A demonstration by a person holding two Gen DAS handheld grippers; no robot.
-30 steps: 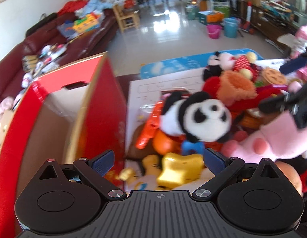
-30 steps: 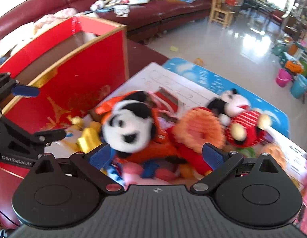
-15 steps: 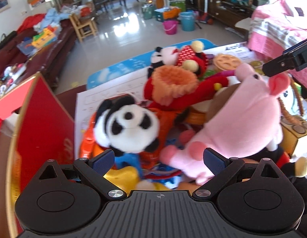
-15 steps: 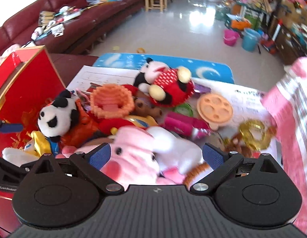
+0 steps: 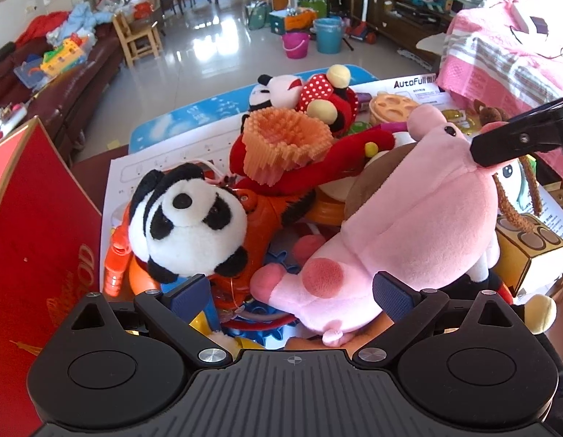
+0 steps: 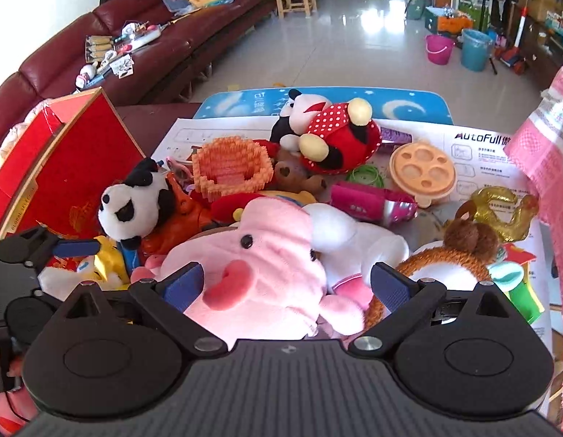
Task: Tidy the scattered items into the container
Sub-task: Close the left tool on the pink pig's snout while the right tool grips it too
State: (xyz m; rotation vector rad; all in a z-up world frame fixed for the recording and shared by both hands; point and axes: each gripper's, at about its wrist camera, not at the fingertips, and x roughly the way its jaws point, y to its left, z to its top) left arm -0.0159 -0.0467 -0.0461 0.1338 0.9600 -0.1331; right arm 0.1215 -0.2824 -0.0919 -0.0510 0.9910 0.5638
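Both the left hand-held gripper (image 5: pixel 292 291) and right hand-held gripper (image 6: pixel 286 284) gape empty over the pink pig (image 6: pixel 252 273), toys still heaped right of the red box (image 5: pixel 37 225).

The left wrist view sits low and close over the toy heap, pink pig (image 5: pixel 401 233) just ahead, red box (image 5: pixel 41 255) to its left. The right wrist view looks down over the same pig (image 6: pixel 259 273), panda (image 6: pixel 135 207) ahead-left.

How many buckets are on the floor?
2: a pink bucket and a blue bucket stand side by side on the floor, far behind the toys. More may hide in clutter.
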